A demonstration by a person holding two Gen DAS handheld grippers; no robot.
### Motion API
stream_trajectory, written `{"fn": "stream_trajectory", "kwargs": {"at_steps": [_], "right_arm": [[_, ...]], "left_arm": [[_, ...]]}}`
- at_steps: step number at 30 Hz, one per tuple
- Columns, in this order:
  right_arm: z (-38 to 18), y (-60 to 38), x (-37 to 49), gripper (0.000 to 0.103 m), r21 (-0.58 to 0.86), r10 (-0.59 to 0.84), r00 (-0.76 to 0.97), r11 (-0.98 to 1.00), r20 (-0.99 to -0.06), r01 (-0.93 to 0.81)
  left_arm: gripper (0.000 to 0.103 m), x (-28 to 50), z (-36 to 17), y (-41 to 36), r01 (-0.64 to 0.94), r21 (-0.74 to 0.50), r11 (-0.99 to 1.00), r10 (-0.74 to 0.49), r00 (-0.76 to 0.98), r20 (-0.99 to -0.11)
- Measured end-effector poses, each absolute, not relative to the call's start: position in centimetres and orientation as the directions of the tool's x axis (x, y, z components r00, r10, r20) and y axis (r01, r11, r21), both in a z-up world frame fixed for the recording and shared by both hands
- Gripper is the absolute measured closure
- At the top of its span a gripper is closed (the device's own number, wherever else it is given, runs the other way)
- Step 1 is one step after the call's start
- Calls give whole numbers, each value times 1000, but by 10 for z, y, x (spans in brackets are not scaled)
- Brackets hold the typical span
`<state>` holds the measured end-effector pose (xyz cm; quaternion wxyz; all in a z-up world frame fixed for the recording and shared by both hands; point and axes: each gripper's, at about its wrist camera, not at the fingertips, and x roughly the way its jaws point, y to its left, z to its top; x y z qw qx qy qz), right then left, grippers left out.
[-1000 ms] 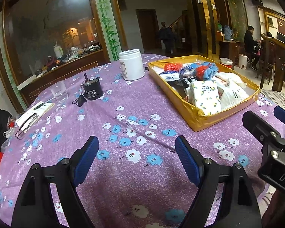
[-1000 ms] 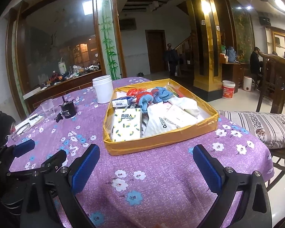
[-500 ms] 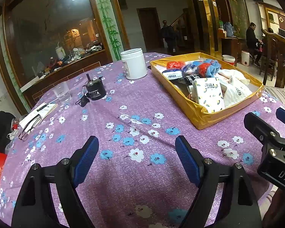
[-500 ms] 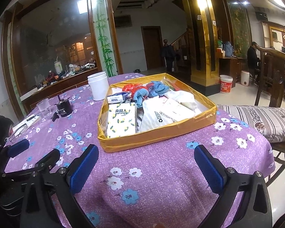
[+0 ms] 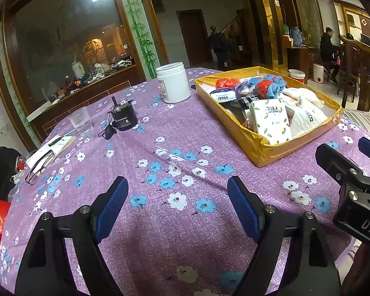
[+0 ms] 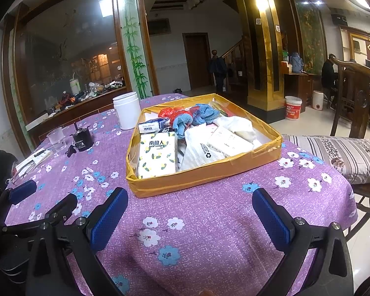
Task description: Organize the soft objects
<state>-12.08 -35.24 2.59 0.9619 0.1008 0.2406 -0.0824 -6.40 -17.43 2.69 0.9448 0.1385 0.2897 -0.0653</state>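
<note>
Two hand-held grippers hover side by side above a round table (image 5: 160, 234) draped in a purple cloth printed with blue and white flowers. The left gripper (image 5: 177, 197) has its blue-padded jaws spread apart with nothing between them, and the right gripper (image 6: 190, 212) is likewise spread wide and empty. Ahead of the right gripper sits a shallow yellow box (image 6: 204, 175) holding the soft items: a tissue pack with a lemon print (image 6: 157, 156) at the near left corner, a blue cloth (image 6: 204, 114), a red bag (image 6: 169, 113) and white plastic bags (image 6: 202, 150). To the box's left stand a white jar (image 5: 173, 82), a small black motor (image 5: 123, 118) and a clear cup (image 5: 81, 120).
</note>
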Motion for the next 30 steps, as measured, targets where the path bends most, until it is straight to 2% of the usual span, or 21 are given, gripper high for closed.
{"fn": "stream_trajectory", "kwargs": {"at_steps": [30], "right_arm": [[25,-352,-120,1,161,-107,869,965,-484,209]], "left_arm": [[20,-66,28,-174,209,225,952,-48,824,-564]]}}
